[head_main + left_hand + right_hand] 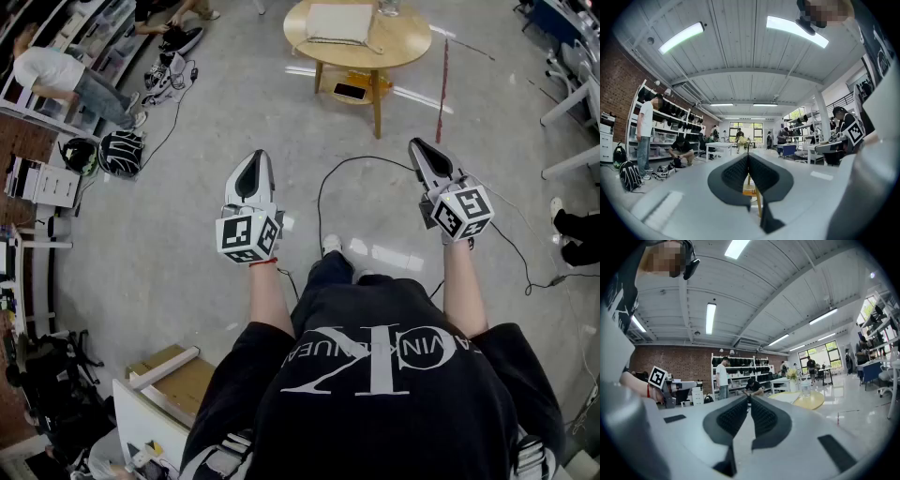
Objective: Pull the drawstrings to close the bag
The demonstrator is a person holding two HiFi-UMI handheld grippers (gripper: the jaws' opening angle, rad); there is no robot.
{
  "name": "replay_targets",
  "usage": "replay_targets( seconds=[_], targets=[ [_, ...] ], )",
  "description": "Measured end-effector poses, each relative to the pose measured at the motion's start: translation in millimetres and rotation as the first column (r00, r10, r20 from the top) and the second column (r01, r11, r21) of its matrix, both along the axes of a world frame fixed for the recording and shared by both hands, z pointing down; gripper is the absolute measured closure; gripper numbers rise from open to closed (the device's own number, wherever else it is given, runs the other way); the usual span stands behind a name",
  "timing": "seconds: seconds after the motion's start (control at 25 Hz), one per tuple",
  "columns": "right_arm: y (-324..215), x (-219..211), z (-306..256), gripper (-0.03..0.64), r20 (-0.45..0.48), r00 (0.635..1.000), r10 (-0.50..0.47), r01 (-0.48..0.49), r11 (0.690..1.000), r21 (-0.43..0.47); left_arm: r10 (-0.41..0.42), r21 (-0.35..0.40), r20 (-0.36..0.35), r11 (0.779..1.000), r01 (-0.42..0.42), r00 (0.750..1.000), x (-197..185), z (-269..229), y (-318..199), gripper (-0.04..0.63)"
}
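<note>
Looks like a pale cloth bag (pixel 339 22) lying flat on the round table (pixel 403 52) at the far end, well apart from the left hand-held gripper (pixel 256 157) and right hand-held gripper (pixel 416 144), both clenched on nothing. Probably soft, light and floppy, so best to pinch a drawstring at each side and pull apart. Can't make out the strings from here.
</note>
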State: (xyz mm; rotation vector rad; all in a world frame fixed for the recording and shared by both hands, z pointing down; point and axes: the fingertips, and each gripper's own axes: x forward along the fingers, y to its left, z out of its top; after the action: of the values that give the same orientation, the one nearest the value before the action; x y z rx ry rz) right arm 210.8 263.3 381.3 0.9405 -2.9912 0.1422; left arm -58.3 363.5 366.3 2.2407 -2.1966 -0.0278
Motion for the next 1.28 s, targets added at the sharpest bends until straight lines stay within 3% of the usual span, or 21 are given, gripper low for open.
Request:
replay_targets(
  seconds=[0.56,0.6,0.68,0.76,0.92,1.28],
  targets=[
    [23.9,25.0,-2.5,0.581,0.004,1.0,0.025,-0.025,1.0,0.015,0.001,0.018,-0.005,1.0,-0.001,1.0,22.9,-4.1,18.9,0.583],
    [21.5,29.3,-3.4,0.581,0.011,0.999,0.039,-0.039,0.999,0.011,0.002,0.019,-0.001,1.0,-0.002,1.0,25.5,-4.6,17.7,0.571],
    [16.7,37.2,-5.4,0.57,0.029,0.998,0.063,-0.063,0.998,-0.001,0.01,0.019,-0.002,1.0,-0.01,1.0,30.5,-4.5,16.5,0.467],
    [12.2,42.8,-6.2,0.468,0.046,0.996,0.08,-0.079,0.997,-0.01,0.015,0.019,-0.014,1.0,-0.014,1.0,33.1,-2.8,16.1,0.39],
    [1.4,43.2,0.4,0.422,0.048,0.995,0.083,-0.082,0.996,-0.021,0.011,0.005,-0.029,1.0,-0.011,1.0,27.2,6.8,6.8,0.39],
    [-67.2,11.0,7.6,0.416,0.048,0.997,0.061,-0.06,0.998,-0.032,0.015,0.01,-0.038,1.0,-0.015,0.999,-3.5,9.4,-67.9,0.39]
  ],
)
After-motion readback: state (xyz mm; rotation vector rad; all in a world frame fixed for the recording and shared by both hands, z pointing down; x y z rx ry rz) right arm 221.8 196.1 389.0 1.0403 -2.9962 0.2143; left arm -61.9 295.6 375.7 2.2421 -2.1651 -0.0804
